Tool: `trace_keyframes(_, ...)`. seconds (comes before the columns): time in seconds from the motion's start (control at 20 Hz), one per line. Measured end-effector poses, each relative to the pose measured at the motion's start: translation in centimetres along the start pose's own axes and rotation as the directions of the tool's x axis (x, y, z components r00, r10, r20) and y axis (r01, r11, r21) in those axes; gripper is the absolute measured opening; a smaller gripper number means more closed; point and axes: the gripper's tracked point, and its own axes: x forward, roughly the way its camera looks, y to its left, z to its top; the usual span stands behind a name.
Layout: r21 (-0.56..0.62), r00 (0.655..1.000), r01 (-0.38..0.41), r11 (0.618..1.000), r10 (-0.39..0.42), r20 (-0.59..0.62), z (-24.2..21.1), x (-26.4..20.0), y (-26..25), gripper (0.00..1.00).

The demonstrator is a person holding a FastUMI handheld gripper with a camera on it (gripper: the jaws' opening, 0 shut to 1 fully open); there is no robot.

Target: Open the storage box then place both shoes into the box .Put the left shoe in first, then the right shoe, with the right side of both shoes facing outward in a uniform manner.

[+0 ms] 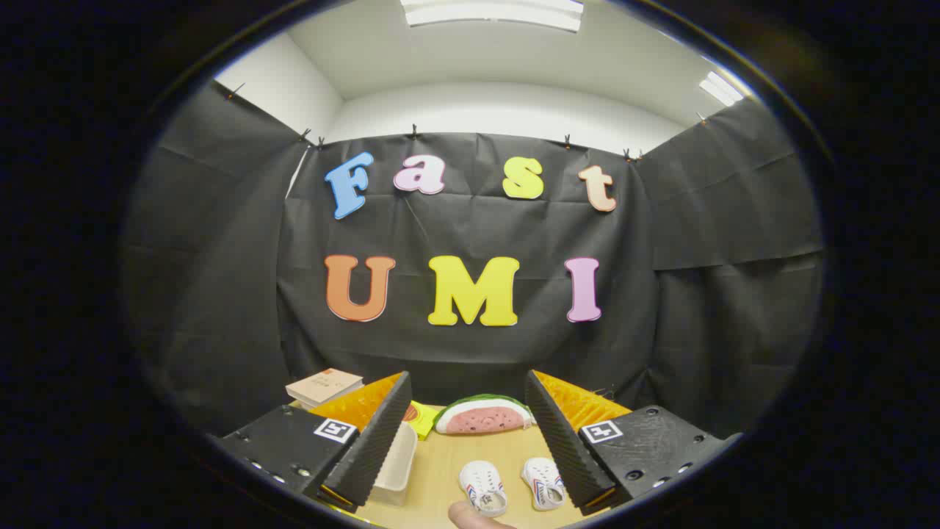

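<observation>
Two small white shoes lie side by side on the wooden table point(448, 455): one shoe point(483, 488) sits between my fingers and the other shoe point(543, 482) rests close to the right finger point(562, 441). A pale storage box point(396, 464) stands beside the left finger point(371, 441), partly hidden by it. My gripper point(466, 415) is held above the table, open, with nothing between its fingers. A fingertip of a person's hand point(474, 516) touches the near end of the nearer shoe.
A watermelon-slice toy point(483, 416) lies beyond the shoes at the table's far side. A yellow flat item point(421, 419) sits next to it. A stack of books point(324, 386) rests at the far left, beyond the left finger.
</observation>
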Motion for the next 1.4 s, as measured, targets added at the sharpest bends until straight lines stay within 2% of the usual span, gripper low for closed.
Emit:
trace_keyframes(0.35,0.008,1.0,-0.017,1.0,0.017,-0.01,0.4,0.1,0.3,0.95)
trace_keyframes(0.65,0.025,0.999,-0.012,1.0,0.013,-0.042,-0.9,0.6,0.5,0.95)
trace_keyframes(0.95,0.047,0.996,-0.039,0.998,0.043,-0.074,-1.9,2.4,-0.1,0.95)
trace_keyframes(1.2,0.051,0.986,-0.078,0.996,0.084,-0.141,-4.9,5.0,-2.1,0.95)
trace_keyframes(1.4,0.065,0.965,-0.127,0.99,0.138,-0.223,-7.7,8.0,-3.6,0.95)
